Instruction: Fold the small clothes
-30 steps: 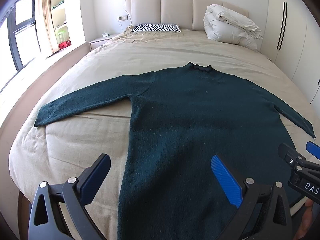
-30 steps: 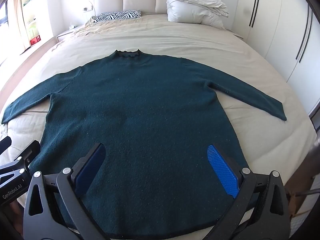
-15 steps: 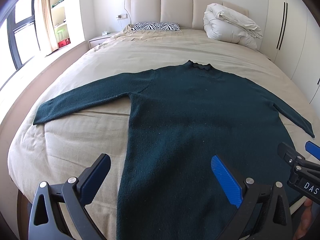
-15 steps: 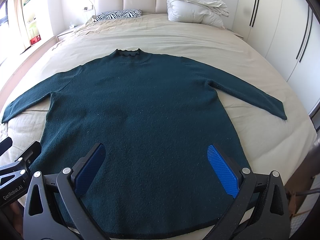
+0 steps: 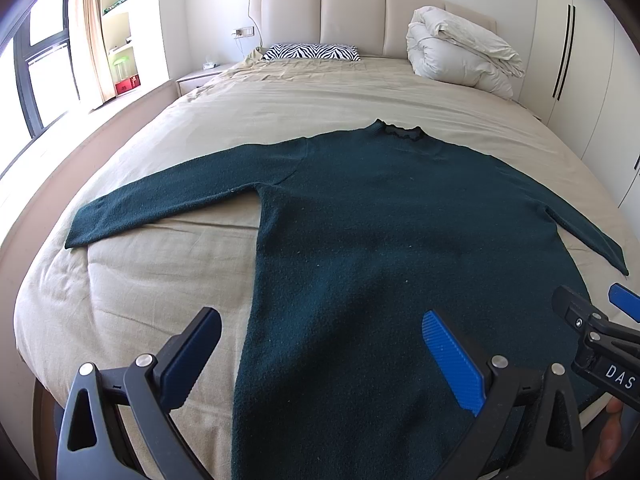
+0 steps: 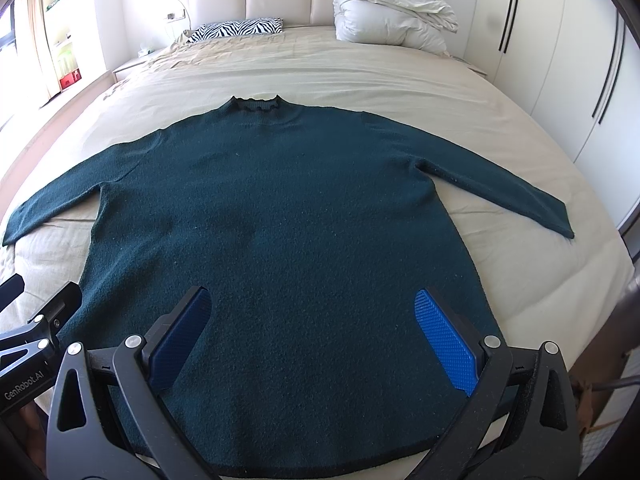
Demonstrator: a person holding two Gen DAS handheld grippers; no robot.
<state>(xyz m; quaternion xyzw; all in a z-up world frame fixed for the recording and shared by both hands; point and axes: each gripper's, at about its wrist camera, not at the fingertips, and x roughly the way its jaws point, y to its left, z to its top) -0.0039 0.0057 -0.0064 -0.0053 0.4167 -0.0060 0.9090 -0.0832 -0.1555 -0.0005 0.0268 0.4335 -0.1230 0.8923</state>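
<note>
A dark green sweater lies flat on the bed, sleeves spread. Above its hem, the left gripper and right gripper hover, fingers spread wide, grasping nothing.

Beige bed taking up most of the room. Zebra pillow lying flat by the padded headboard. White duvet sitting bundled at the head, right side. Nightstand standing left, wardrobe running along the right.
</note>
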